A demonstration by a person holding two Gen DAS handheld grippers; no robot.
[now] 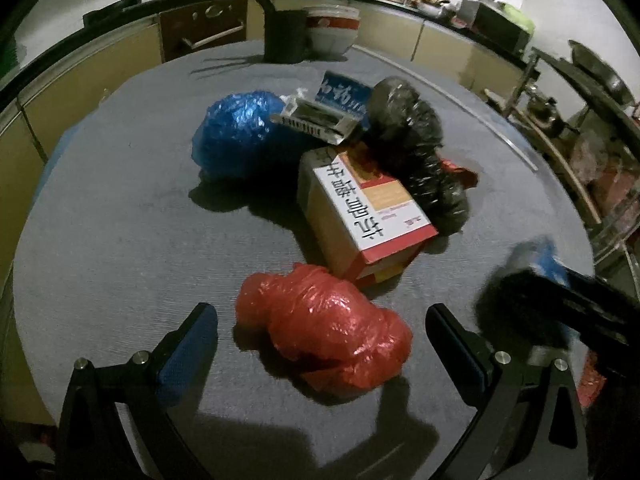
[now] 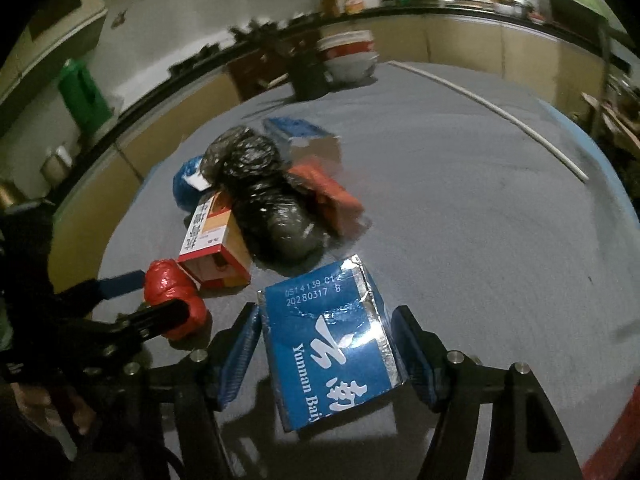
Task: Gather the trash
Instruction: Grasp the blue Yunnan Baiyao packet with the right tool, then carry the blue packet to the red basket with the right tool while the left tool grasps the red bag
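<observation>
A crumpled red plastic bag (image 1: 324,330) is lying on the grey cloth-covered table (image 1: 120,208), framed between the wide-apart blue-padded fingers of the left gripper (image 1: 322,320); neither pad is seen touching it. In the right wrist view the same bag (image 2: 174,300) is being straddled by that gripper at about 9 o'clock.

A glossy blue cardboard box with white lettering (image 2: 332,344) is being held in the right gripper (image 2: 326,344), whose blue pads are pressed against its two sides.

At 12 o'clock from the red bag, a red, white and tan cardboard carton printed with black characters (image 1: 360,208) is lying on its side. A crinkled black plastic bag (image 1: 420,152) is resting against the carton at about 1 o'clock, with a red-orange wrapper (image 2: 328,196) just beyond it. A bunched blue plastic bag (image 1: 236,136) is sitting at 11 o'clock, touched by a small grey opened packet (image 1: 316,120) and a flat blue packet (image 1: 344,94) behind it.

At the table's far edge a dark cylindrical holder (image 1: 286,36) and a white and red bucket (image 1: 332,28) are standing.
</observation>
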